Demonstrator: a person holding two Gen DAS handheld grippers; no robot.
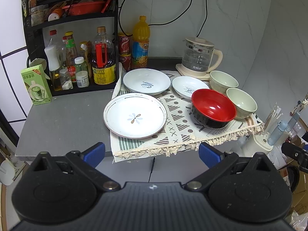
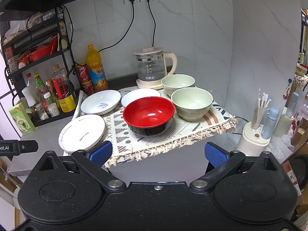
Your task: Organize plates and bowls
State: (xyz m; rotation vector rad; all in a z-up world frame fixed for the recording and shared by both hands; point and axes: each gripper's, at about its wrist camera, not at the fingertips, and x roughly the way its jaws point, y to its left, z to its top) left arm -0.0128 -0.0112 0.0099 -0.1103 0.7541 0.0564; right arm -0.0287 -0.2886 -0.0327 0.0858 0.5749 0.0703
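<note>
your left tool (image 1: 152,154) hangs in front of the surface (image 1: 63,121) edge, blue pads wide apart, nothing between them. your right tool (image 2: 157,152) is the same: spread wide, empty, short of the patterned cloth (image 2: 173,132).

on the cloth, flower plate (image 1: 134,115) sits at the near left corner, its left rim overhanging onto the bare grey surface. behind it the blue-print plate (image 1: 146,80), touching or slightly overlapping the flower plate's far rim, can't tell which. to its right the smaller white dish (image 1: 189,88), partly hidden behind the red bowl (image 1: 213,107). red bowl is red inside, black outside, upright, near the middle-right of the cloth.

two pale green bowls to the right: near green bowl (image 1: 241,103) just beside the red bowl, far green bowl (image 1: 223,80) behind it, close to the glass kettle (image 1: 200,55) on its base. both upright, all bowls empty.

in the right wrist view the red bowl (image 2: 149,115) is straight ahead of your right tool, flower plate (image 2: 82,130) off to the left near the left pad.

rack of bottles (image 1: 77,57) stands at back left, orange drink bottle (image 1: 141,42) beside it.
</note>
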